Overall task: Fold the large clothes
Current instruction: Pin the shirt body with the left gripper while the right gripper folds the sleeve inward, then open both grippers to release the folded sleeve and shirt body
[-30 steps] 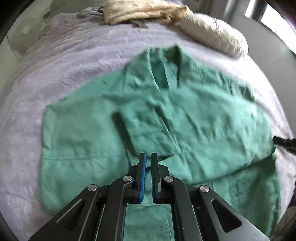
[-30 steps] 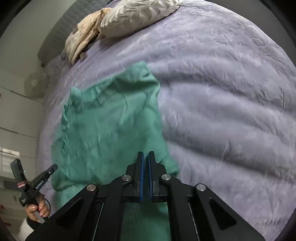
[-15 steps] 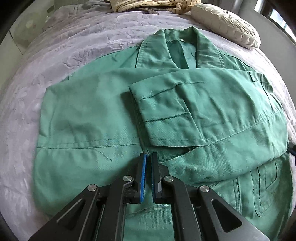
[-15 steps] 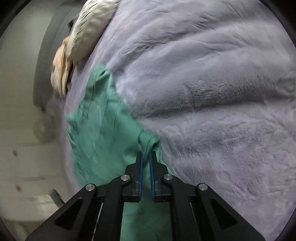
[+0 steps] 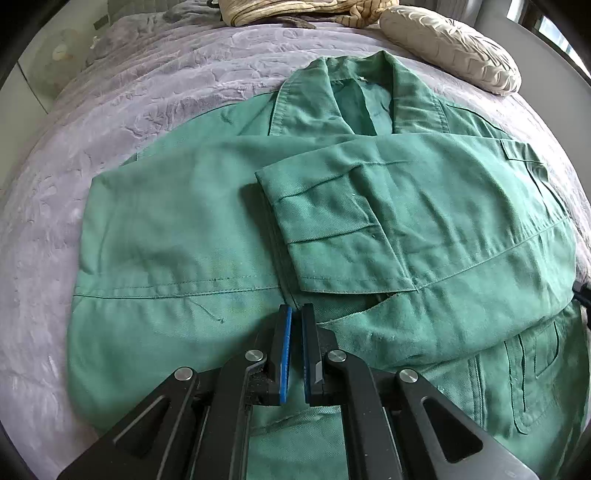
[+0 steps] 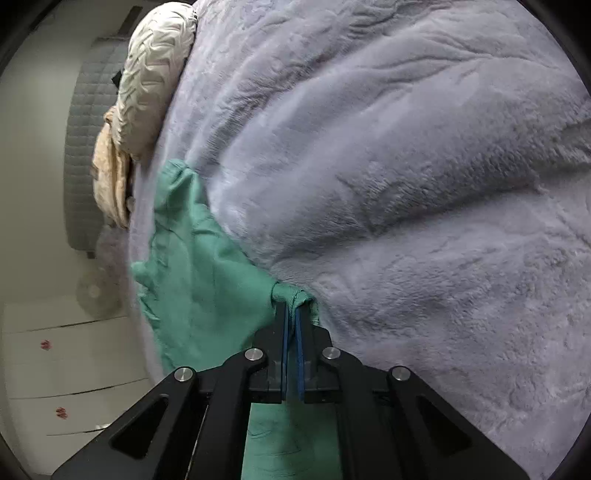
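Note:
A large green jacket [image 5: 177,229] lies on the lilac bedspread [image 5: 110,96], collar at the far side, with one sleeve [image 5: 340,221] folded across its front. My left gripper [image 5: 296,314] hovers low over the jacket's lower front, its jaws nearly closed with a thin gap and nothing between them. In the right wrist view my right gripper [image 6: 291,314] is shut on a bunched edge of the green jacket [image 6: 207,288] at its right side, where the cloth meets the bedspread [image 6: 406,184].
A cream pillow [image 5: 450,48] and a beige crumpled cloth [image 5: 280,9] lie at the head of the bed. The pillow also shows in the right wrist view [image 6: 155,74], beside a grey quilted headboard [image 6: 83,155]. White drawers [image 6: 55,354] stand beyond the bed's left side.
My left gripper has moved closer to the jacket, which now fills its view. My right gripper has rolled and dropped to the jacket's edge, with cloth now pinched in it.

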